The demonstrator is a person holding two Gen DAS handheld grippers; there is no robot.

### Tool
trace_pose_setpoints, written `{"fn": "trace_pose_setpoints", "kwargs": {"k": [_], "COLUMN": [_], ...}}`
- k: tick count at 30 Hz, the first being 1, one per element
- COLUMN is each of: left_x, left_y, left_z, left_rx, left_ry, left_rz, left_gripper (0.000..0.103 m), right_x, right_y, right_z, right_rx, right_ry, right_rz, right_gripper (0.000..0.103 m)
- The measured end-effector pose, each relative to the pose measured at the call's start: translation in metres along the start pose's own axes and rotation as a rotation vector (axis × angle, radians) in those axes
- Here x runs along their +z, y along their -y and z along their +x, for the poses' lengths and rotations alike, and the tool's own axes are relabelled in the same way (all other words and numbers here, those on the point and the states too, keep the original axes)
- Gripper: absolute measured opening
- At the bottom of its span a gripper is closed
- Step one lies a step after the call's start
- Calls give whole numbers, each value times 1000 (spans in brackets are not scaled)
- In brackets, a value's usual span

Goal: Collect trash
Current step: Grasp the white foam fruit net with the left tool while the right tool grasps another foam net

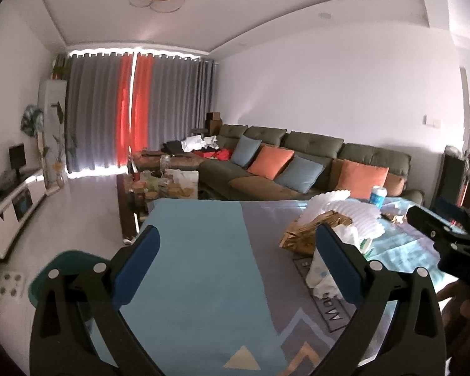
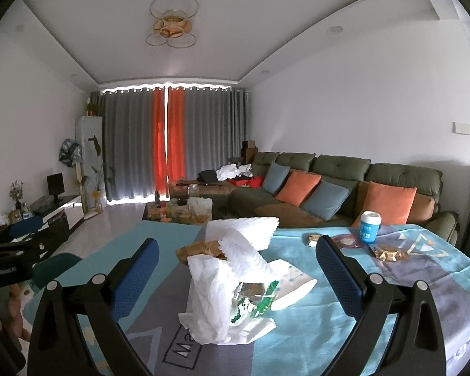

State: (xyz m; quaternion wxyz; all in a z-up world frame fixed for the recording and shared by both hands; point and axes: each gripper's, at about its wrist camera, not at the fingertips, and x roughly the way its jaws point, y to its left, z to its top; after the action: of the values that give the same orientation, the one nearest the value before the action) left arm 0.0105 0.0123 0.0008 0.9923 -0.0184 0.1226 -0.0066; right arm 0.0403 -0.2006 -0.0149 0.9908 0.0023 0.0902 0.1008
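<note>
Partly hidden behind white foam wrap (image 2: 250, 244), the brown wrapper (image 2: 200, 250) blurs; both grippers (image 1: 235, 266) (image 2: 235, 275) gape wide, empty.

Left gripper (image 1: 238, 266) is held level, jaws spread wide, nothing gripped. Right gripper (image 2: 238, 272) is likewise held level, jaws wide apart, nothing between the pads. Each gripper is seen at the edge of the other's view.

A blue and grey tablecloth with pale triangle shapes (image 2: 376, 282) covers the table. On it lie a white plastic bag with green print (image 2: 225, 300), white ribbed foam wrap (image 2: 250, 244), and a blue-and-white cup (image 2: 369, 227). Black gripper fingers carry blue pads (image 2: 134, 279).
</note>
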Motion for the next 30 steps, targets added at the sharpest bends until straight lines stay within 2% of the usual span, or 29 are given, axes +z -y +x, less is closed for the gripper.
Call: {"fn": "trace_pose_setpoints", "kwargs": {"k": [13,20,22,24,30], "left_x": [0,-2,-4,-6,-10], "left_y": [9,19,21,23,33], "left_z": [27,47,54,66,90], "left_rx": [-32,-61,-65,-64,-86], "left_ry": [-20,-45,-61,-78,-105], "left_rz": [17,16,19,19,21], "left_gripper": [98,98,98,98,98], "right_x": [0,-5,-7,-8,-12], "right_y": [9,8,8,9,11], "right_z": [25,46,54,61,82], "right_rx": [-14,-14,-17,-17,-5], "right_ry": [-46,-93,-115,-137,-185], "right_rz": [-9,-68,-81,-86,-102], "right_gripper": [97,97,93,82,60]}}
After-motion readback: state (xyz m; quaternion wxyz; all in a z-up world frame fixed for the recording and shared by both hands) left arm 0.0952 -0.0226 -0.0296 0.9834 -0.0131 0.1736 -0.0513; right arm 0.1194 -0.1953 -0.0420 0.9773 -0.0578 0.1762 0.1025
